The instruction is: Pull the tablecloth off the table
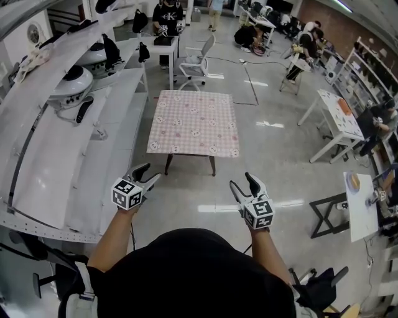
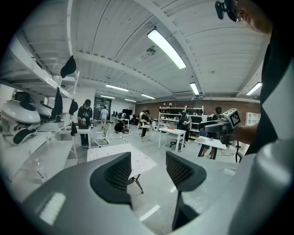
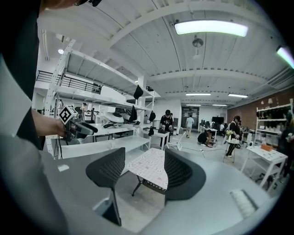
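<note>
Left jaws: the left gripper (image 2: 147,172) has its two dark ribbed pads spread apart. Nothing is between them; in the gap show only the floor (image 1: 273,161) and a far table leg.
Right jaws: the right gripper (image 3: 143,172) is spread wide too and pinches nothing. The tablecloth (image 1: 194,123) shows in its gap, but well apart from the pads.
Hands: in the head view both grippers hang in the air above the bare floor, side by side and close to the person's body, pointing toward the table (image 1: 212,166). The marker cubes cover most of each hand.
Tablecloth: it lies flat over the table, pink and white checked, and no gripper touches it. The small figures printed on it cannot be made out.
Table: the cloth hides the top fully. The head view shows only two dark legs at the near side; the far legs are hidden.
Covered by pads: in the right gripper view the right pad hides one side of the cloth. In the left gripper view the left pad hides a part of it.
Left side: a long white bench (image 1: 74,155) carries white rounded shells (image 1: 71,84). The picture edge cuts its near end.
Behind the table: an office chair (image 1: 198,62), and a person in black (image 1: 166,12) at a desk, cut at the top edge.
Right side: white side tables (image 1: 339,115) with people near them, small and bent by the lens. What lies on them is unclear.
</note>
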Demonstrator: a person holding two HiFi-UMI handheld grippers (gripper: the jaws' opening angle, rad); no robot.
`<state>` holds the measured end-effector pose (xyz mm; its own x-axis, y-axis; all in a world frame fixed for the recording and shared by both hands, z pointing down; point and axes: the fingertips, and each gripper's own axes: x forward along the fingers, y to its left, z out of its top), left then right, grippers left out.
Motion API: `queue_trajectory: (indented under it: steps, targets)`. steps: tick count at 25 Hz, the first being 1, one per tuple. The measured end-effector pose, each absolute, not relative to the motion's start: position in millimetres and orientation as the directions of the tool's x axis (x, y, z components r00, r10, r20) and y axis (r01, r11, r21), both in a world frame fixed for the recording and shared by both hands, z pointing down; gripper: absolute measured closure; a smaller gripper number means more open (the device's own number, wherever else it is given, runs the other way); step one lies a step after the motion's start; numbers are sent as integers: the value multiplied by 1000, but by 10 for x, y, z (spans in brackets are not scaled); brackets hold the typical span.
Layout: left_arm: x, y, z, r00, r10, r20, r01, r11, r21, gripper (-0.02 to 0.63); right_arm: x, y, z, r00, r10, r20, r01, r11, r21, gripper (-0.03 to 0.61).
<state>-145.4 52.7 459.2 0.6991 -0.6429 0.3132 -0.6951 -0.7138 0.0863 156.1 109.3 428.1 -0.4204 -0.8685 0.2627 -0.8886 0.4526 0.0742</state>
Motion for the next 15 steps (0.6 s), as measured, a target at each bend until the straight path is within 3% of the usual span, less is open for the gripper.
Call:
queue_trajectory:
  steps: [15]
  targets:
    - [-1112,556,4632,693,-643,326,-703,-704,104,380,1975,1066,4394,-411,-869,274,-894,443,64,262]
